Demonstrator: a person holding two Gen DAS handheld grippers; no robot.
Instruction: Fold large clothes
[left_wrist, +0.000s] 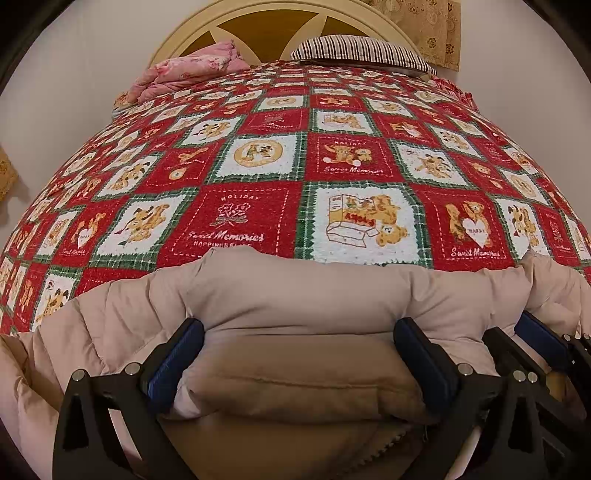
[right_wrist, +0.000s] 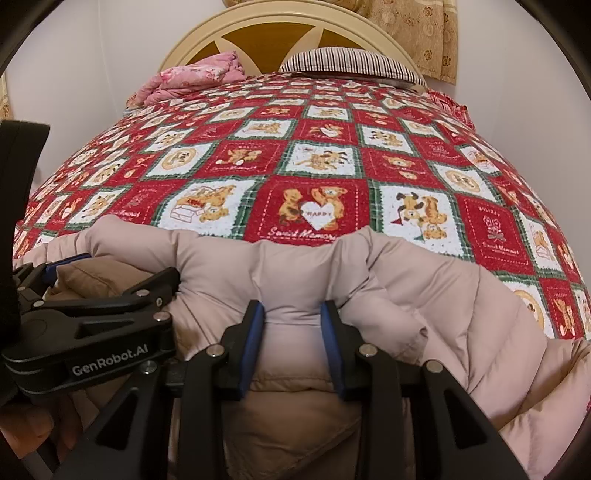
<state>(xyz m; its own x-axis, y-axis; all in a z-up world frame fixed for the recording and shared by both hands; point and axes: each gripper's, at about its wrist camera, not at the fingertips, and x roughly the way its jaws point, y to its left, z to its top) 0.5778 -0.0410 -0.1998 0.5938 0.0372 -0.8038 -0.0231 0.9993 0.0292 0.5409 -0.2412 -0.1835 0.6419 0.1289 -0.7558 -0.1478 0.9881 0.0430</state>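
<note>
- The coat is big, puffy and pale pink. It lies at the near end of the bed, on top of the red blanket with the teddy bears on it.
- Its brown inside shows near the bottom of both views, so part of the coat looks turned over or bunched up.
- The left gripper has its jaws wide apart. A fat roll of the coat fills the space between them, and the blue pads touch the cloth on both sides. I think it is holding that roll, but loosely.
- The right gripper has its jaws much closer together. They pinch a narrower lump of the coat, and the cloth puffs out above the pads, so the hold looks firm.
- The two grippers sit just beside each other along the same edge of the coat.
- The step now looks like the start of a fold: both grippers have hold of the near edge, and the fold itself is not made yet.
- Next, I think both hands should lift that edge together and carry it toward the pillow end, then lay it down flat.
- The hands need to move at the same speed so the coat does not twist.
- The coat is slippery and thick. The loose left hold could let go, so a tighter squeeze there may help first.
- The pink quilt by the headboard is well apart and not in the way.
</note>
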